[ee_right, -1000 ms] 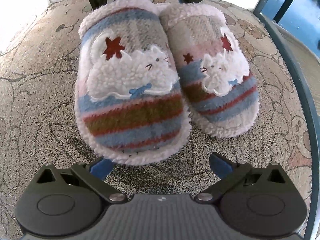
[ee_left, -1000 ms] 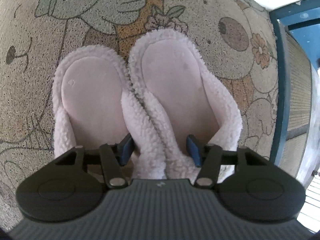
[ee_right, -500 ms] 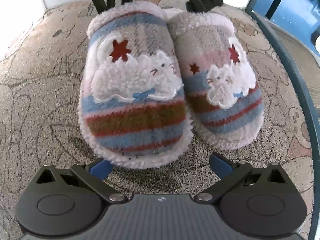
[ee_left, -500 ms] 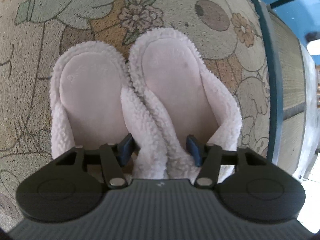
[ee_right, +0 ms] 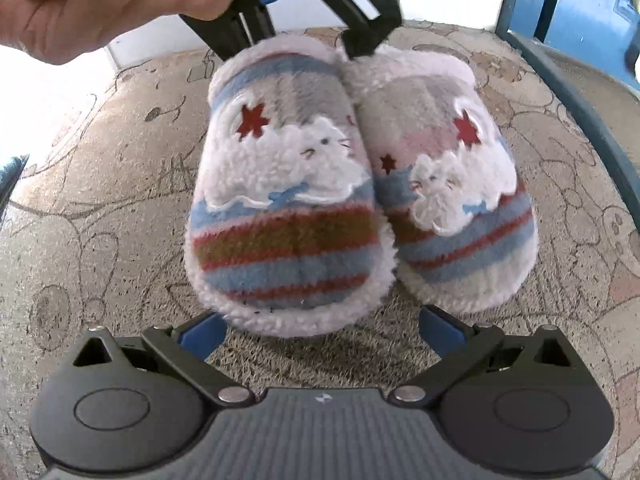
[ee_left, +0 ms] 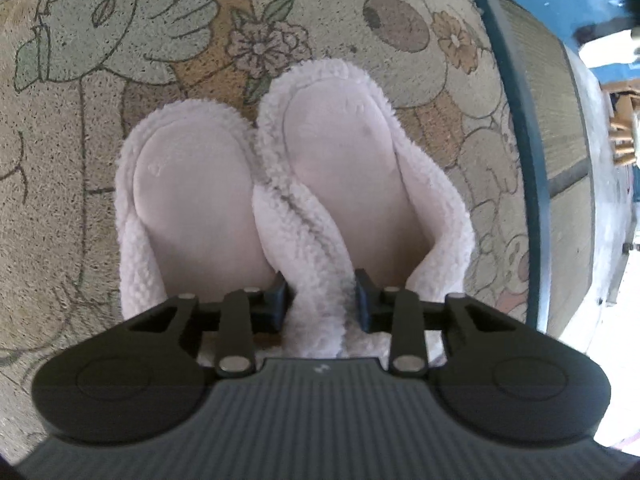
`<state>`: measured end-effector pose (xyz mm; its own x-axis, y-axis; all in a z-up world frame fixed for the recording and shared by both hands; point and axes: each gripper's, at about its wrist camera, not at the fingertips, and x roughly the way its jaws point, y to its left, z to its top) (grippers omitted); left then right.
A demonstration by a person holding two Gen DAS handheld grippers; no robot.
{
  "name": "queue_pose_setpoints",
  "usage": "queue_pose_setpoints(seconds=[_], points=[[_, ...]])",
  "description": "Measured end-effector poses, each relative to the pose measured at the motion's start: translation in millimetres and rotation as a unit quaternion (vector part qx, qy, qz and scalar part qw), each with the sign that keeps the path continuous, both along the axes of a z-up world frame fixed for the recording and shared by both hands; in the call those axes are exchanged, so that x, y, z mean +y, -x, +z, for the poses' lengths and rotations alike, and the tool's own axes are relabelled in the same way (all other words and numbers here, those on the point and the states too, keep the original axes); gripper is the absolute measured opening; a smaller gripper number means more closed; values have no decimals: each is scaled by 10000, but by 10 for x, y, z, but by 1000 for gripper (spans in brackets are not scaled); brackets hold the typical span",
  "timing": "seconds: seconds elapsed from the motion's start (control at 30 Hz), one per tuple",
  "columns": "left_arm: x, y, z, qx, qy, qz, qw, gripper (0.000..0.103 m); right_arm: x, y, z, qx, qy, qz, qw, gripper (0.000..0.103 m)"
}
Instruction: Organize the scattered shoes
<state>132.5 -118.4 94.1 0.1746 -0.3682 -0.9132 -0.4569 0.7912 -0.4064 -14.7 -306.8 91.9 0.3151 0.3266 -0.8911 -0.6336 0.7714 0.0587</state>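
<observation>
A: Now the left gripper [ee_left: 320, 300], lower centre, is closing on both slippers' [ee_left: 296, 216] touching inner fleece walls; a second ago it straddled them loosely.

B: Pair ready to lift together off the mat [ee_left: 60, 200]. Right gripper [ee_right: 320, 326] wide apart, empty, at the toes.

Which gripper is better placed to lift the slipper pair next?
Left. The left gripper is closing its jaws on the touching fleece walls of both slippers. The right gripper is open with nothing between its jaws, just short of the striped toes.
</observation>
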Motion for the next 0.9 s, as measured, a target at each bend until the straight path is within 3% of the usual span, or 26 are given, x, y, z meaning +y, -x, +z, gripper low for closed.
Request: queue_pose_setpoints(seconds=[0.07,0.2,0.43,0.6,0.73,0.83,0.9], points=[[-19,35,63,-79,-26,-239,9997,28,232,-94,-103,-16,-120,-119,9999,103],[-42,93,152,-154,-78,-599,9981,28,-58,-162,98,-163,-563,-674,9960,103],[-104,-64,39,5,-116,-500,9987,30,-61,-217,75,-240,-508,-890,9944,103],[-141,-194,-69,70,-47,-445,9990,49,-60,-231,47,-333,-383,-921,9945,103],[-150,-213,-126,88,-24,-463,9989,56,-320,-373,-139,260,-576,-1254,9901,103],[-144,-226,-120,162,-3,-397,9991,58,-342,-457,-294,722,-462,-900,9922,103],[-102,-221,-129,198,81,-237,9995,59,-269,-494,-321,646,-180,-572,9961,103]])
